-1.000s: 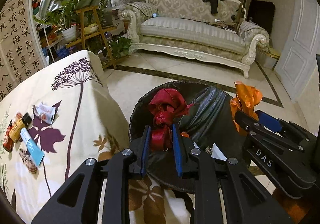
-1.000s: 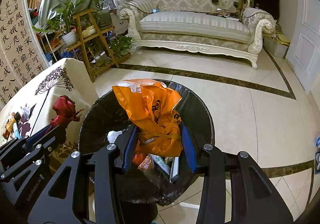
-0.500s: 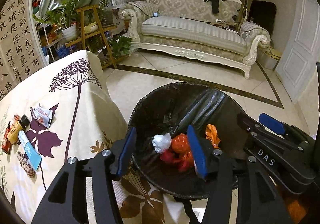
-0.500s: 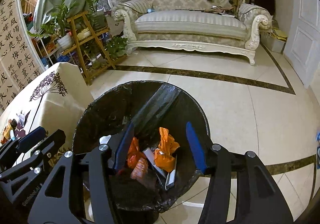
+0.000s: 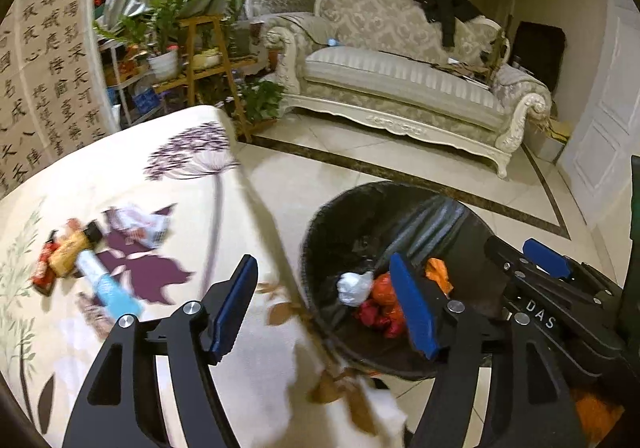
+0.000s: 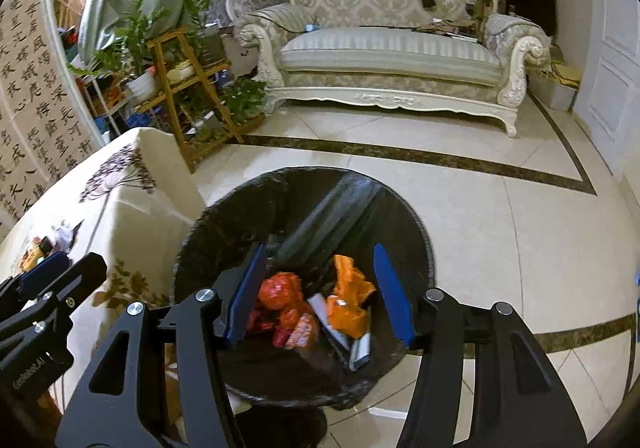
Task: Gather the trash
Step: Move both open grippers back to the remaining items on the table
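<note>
- Above the black-lined bin [image 6: 400, 208], the right gripper [image 6: 320, 296] has fingers parted, nothing between them.
- Left gripper [image 5: 324, 304] fingers, just opened wide, hold nothing.
- Orange wrapper [image 6: 348, 304] and red wrapper [image 5: 376, 318] lie inside the bin.
- More wrappers [image 5: 80, 260] remain on the tabletop [image 5: 180, 208].

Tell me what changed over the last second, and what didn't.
Both grippers let go. The left gripper dropped the red bag and the right gripper dropped the orange bag into the black-lined bin; both jaws have just been opening, nothing between them. The wrappers on the tablecloth stayed put.
</note>
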{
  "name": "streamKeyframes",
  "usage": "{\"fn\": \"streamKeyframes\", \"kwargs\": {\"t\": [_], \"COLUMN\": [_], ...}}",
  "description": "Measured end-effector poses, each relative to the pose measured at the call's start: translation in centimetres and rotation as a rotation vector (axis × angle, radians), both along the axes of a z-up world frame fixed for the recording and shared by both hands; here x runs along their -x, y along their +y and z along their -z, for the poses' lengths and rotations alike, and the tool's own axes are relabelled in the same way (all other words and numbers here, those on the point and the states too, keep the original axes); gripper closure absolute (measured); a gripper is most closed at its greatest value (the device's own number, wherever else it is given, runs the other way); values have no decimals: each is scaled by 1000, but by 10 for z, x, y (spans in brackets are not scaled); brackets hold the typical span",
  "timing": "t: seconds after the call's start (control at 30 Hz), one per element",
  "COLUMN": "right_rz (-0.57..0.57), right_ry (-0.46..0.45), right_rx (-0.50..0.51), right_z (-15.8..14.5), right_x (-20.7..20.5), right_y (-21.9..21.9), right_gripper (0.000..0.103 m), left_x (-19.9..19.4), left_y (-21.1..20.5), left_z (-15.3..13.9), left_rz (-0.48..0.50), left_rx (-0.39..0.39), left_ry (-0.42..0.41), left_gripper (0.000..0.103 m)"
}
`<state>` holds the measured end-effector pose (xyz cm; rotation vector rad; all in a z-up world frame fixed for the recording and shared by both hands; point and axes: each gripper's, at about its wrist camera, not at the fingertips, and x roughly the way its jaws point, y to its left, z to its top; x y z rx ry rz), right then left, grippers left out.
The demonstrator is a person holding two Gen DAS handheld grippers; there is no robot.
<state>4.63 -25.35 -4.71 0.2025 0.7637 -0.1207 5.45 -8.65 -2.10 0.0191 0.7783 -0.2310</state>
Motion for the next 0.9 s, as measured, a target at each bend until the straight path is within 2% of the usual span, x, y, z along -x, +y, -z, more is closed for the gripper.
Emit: {"fn": "streamKeyframes", "kwargs": {"t": [0.27,0.53,0.7,0.9], "right_rz": [-126,-241,-285,-313], "right_ry": [-10,-10,-4,5], "right_rx": [0,6,7,8], "right_z": [-9,-13,-14,-13], "right_x": [-1,-3,-3,-4], "right_y": [49,100,120,132], "right_gripper": [49,49,49,48], "left_x": [12,14,8,-2], "left_y": [55,112,134,143], "left_z": [-6,8,18,28], "left_rz": [-114,-265,-316,-332], "left_rx": [-4,-24,-36,-43], "left_ry": [-9,35,67,119], "left_gripper": [36,36,36,36]}}
